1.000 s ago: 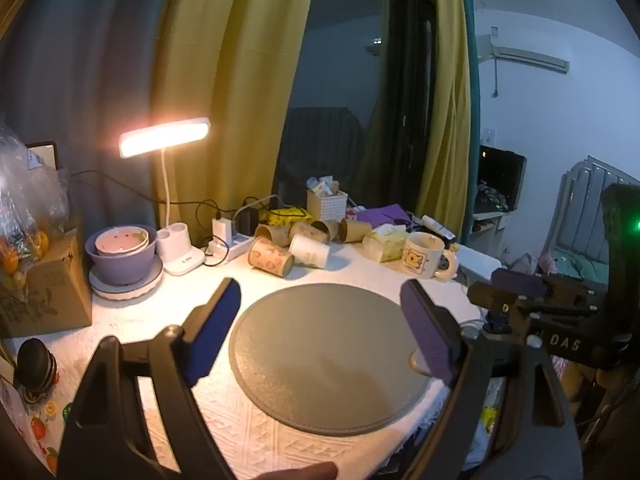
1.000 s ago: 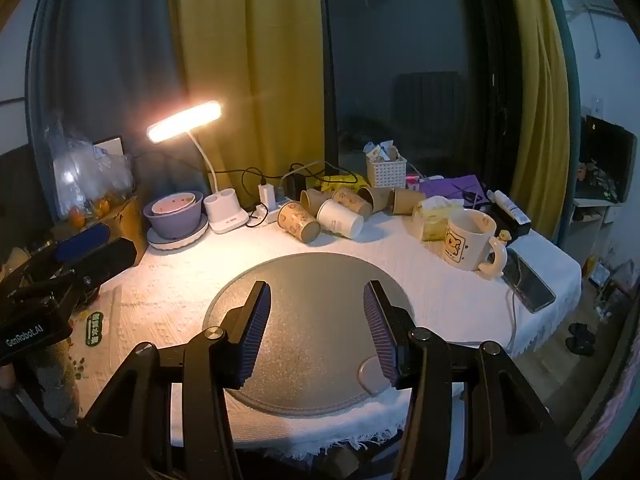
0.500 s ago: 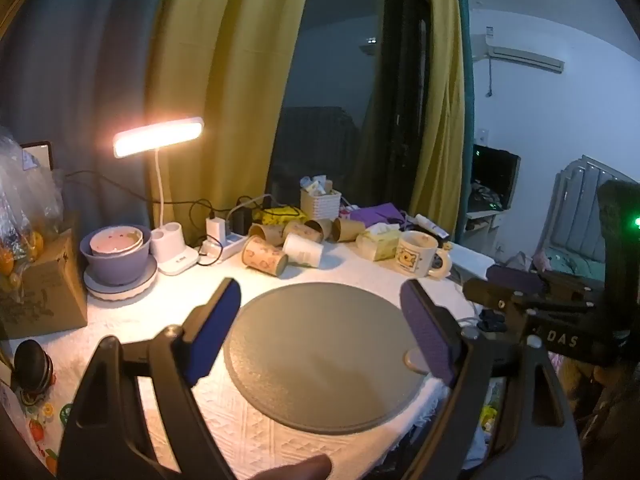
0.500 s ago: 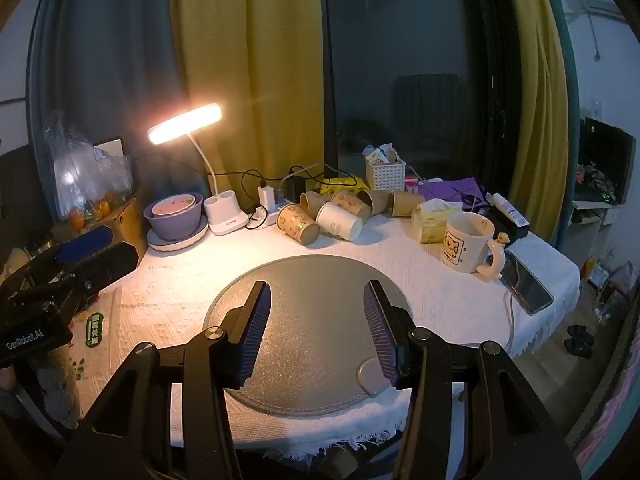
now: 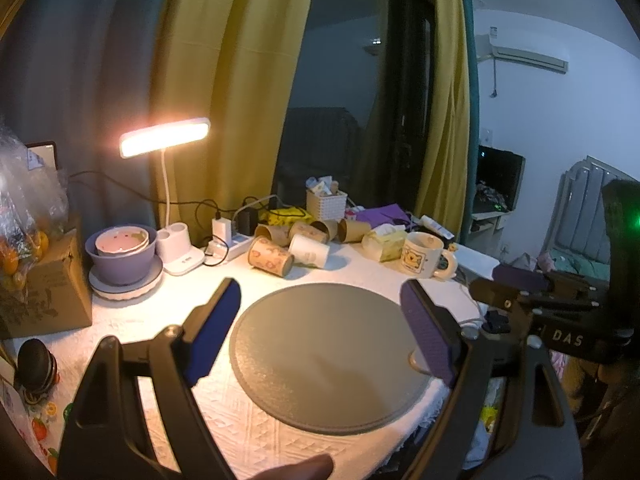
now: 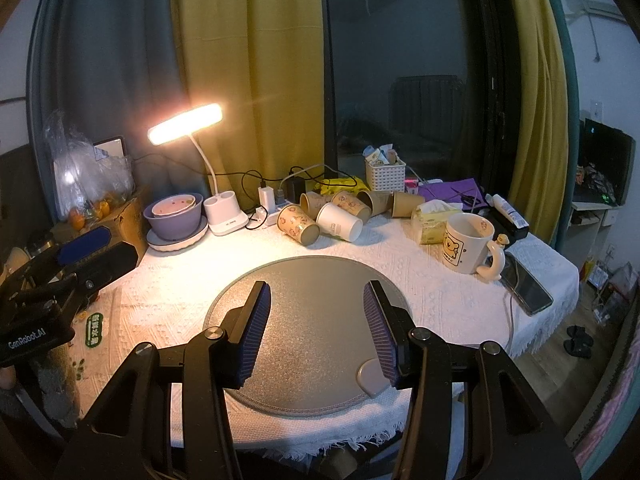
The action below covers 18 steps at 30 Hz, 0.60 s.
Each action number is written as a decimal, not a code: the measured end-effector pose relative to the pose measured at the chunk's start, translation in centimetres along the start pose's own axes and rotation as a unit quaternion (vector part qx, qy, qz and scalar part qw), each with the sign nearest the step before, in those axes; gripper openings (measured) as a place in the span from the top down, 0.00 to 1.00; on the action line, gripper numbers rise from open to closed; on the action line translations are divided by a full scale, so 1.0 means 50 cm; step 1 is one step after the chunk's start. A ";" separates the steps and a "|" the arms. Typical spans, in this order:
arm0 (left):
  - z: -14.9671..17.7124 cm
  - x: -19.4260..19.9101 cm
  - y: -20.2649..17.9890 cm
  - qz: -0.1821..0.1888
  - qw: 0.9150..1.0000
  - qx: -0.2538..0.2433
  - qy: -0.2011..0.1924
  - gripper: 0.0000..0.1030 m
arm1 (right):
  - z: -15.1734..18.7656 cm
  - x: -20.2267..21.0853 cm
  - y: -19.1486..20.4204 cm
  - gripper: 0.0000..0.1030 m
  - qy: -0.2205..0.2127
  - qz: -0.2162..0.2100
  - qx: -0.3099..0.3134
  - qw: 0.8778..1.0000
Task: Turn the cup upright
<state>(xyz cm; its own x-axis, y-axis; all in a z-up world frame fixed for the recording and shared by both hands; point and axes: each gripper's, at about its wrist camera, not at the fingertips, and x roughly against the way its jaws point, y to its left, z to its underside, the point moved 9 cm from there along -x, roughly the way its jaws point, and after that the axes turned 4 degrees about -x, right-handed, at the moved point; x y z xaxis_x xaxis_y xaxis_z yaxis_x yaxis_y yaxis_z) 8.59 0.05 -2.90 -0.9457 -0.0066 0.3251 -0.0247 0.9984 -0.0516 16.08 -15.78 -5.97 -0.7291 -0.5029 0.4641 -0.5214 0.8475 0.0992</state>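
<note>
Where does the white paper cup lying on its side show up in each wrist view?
Left wrist: the white paper cup lies just above centre, beyond the grey round mat, right of the patterned cup.
Right wrist: the same cup is at centre, beyond the mat.
Shared landmark: the lit desk lamp, up and to the left of the cup in both.

The left black two-finger gripper with blue ribbed pads point(image 5: 320, 324) hangs level with its jaws spread wide, holding nothing. The right black two-finger gripper with matching blue pads point(image 6: 318, 328) points forward likewise, jaws parted more narrowly, also gripping nothing.
</note>
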 end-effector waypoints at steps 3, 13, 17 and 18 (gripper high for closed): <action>0.000 0.000 0.001 0.001 1.000 0.000 0.001 0.19 | 0.000 0.000 0.000 0.50 0.000 0.000 0.000 1.000; -0.002 0.001 0.007 -0.001 1.000 0.000 0.000 0.19 | -0.001 0.000 -0.001 0.50 -0.001 0.001 0.000 1.000; -0.001 0.001 0.006 -0.001 1.000 -0.001 0.000 0.19 | -0.001 0.000 -0.001 0.50 -0.001 0.001 0.001 1.000; -0.001 0.001 0.006 -0.001 1.000 -0.001 0.000 0.19 | -0.001 0.000 -0.001 0.50 -0.001 0.001 0.001 1.000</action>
<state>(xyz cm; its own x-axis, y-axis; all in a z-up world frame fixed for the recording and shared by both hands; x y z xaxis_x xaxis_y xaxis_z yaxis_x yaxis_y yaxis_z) 8.55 0.36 -2.84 -0.9457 -0.0081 0.3250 -0.0258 0.9984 -0.0501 16.12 -15.82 -5.92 -0.7306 -0.5021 0.4628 -0.5211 0.8479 0.0972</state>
